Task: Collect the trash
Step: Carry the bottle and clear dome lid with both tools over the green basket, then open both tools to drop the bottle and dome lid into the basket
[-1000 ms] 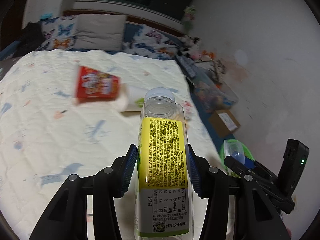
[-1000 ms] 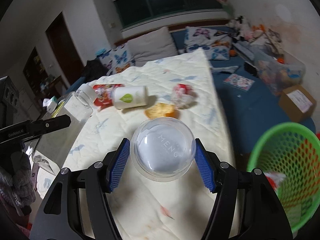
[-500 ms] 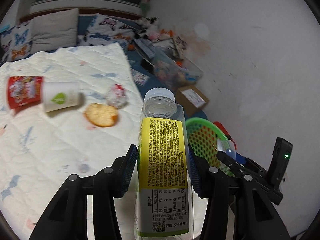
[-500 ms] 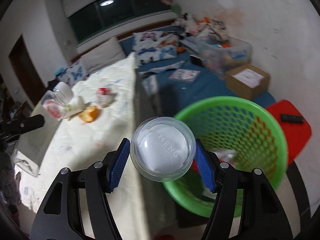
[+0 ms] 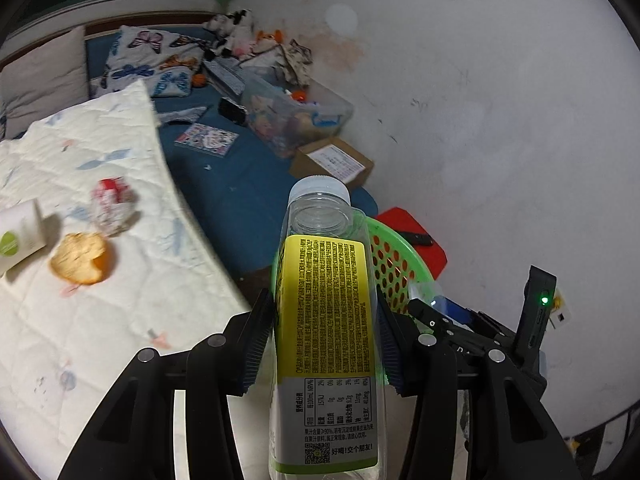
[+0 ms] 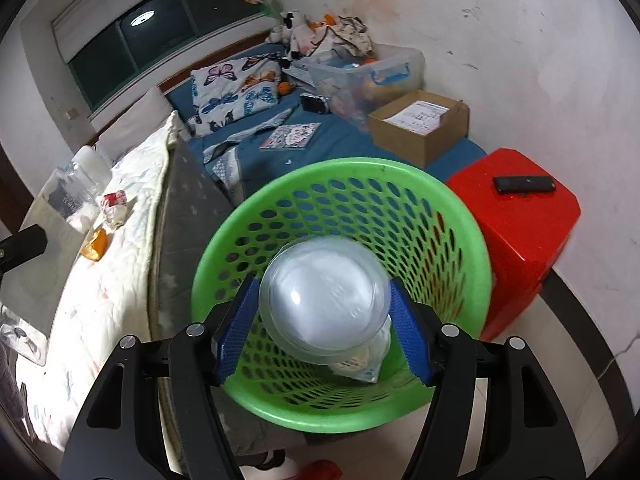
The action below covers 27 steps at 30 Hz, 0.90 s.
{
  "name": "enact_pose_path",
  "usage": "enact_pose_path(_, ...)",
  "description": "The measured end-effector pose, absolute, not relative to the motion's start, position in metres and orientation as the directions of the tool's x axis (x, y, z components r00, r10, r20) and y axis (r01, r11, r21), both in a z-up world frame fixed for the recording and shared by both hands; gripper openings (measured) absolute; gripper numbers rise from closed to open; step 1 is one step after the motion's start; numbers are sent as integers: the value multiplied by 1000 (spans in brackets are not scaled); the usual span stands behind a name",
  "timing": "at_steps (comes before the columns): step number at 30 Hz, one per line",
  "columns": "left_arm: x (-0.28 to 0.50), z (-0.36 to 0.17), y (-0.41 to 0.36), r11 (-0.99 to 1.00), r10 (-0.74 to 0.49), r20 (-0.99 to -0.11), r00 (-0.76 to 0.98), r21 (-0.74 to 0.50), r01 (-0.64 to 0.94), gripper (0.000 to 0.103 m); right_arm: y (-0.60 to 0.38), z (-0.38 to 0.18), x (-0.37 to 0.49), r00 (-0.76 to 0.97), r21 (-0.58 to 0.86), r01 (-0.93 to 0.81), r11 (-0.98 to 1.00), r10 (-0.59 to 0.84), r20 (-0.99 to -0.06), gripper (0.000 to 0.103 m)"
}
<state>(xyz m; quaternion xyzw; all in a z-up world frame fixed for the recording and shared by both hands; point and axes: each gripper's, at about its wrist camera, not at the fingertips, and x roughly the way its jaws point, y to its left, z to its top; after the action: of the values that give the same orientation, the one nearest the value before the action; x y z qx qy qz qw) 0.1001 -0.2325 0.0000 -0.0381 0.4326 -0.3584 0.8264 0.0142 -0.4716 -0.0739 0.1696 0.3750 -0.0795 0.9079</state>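
Glossy clear plastic bottle (image 5: 326,300), perforated green plastic basket (image 6: 452,216), seemingly quilted cloth bedspread (image 5: 132,312).
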Motion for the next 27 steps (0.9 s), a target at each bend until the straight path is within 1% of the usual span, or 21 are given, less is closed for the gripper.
enact_pose_path(2,102,-2,-247,729,-628,-694,353,-365,580,48,-476,-74,12,712,256,275,927,-17,-702,72)
enact_pose_path(11,116,-20,-302,710,-600,-744,296,-324,625,48,-484,-67,-13,738,293,291,911,-19,-675,72)
enact_pose_path(20,126,-38,-338,699,-554,-792,256,-276,660,48,-484,-62,-31,749,313,296,902,-16,-662,73)
enact_pose_path(22,126,-40,-341,692,-559,-789,254,-275,668,54,-483,-63,-32,748,314,297,902,-15,-663,73)
enact_pose_path(23,126,-39,-341,690,-562,-785,259,-274,670,58,-483,-63,-33,748,315,298,901,-15,-664,73)
enact_pose_path(27,122,-36,-337,686,-570,-777,266,-272,675,61,-482,-63,-35,746,317,298,900,-13,-665,73)
